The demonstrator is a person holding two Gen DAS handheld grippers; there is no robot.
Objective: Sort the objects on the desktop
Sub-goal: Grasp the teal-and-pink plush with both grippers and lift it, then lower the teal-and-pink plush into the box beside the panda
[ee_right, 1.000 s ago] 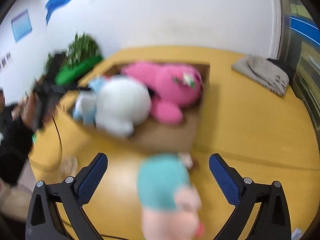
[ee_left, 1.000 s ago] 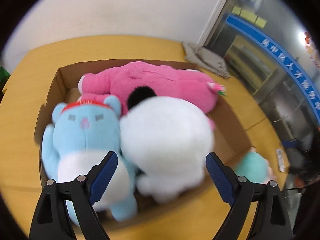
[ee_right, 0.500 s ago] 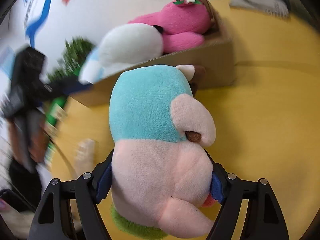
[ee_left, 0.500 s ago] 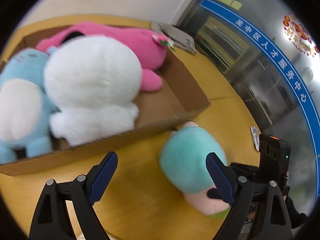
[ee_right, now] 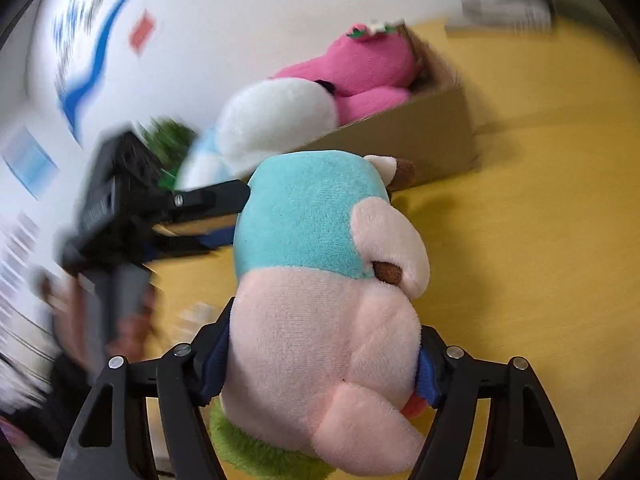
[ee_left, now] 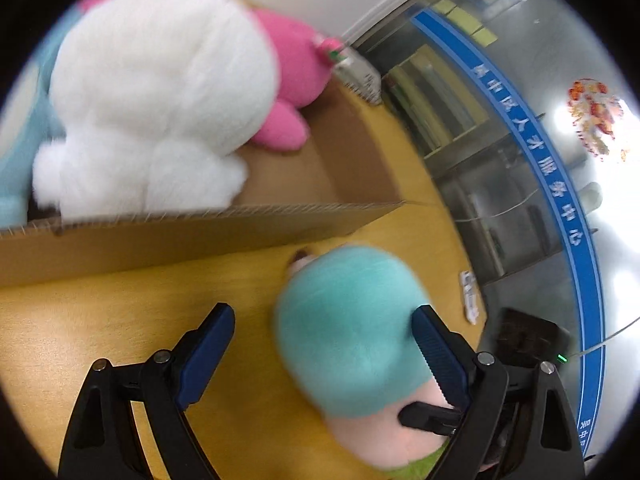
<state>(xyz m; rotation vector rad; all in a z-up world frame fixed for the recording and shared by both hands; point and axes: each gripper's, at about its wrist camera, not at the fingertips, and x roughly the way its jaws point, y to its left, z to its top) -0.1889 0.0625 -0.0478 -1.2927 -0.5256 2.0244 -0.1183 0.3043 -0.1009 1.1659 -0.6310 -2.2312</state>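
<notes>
A plush toy with a teal top and a pale pink body [ee_right: 320, 272] is held in my right gripper [ee_right: 320, 368], which is shut on the pink lower part. In the left wrist view the same plush toy [ee_left: 348, 332] sits between the spread blue fingers of my open left gripper [ee_left: 324, 354], close to the right-hand finger. Behind stands a cardboard box [ee_left: 160, 236] [ee_right: 432, 120]. It holds a white plush [ee_left: 160, 80] [ee_right: 276, 116], a pink plush [ee_left: 292, 64] [ee_right: 360, 68] and a light blue plush [ee_left: 16, 140].
The yellow wooden table [ee_right: 540, 220] carries a folded grey cloth [ee_right: 504, 12] [ee_left: 358, 76] beyond the box and a small white item [ee_left: 470, 298] near its edge. A green plant [ee_right: 168, 140] and a person's hand [ee_right: 132, 320] are at the left. A glass partition [ee_left: 520, 180] runs along the right.
My right gripper reached the teal and pink plush and shut on it. My left gripper swung away from the box and came in until its fingers stand on either side of the plush.
</notes>
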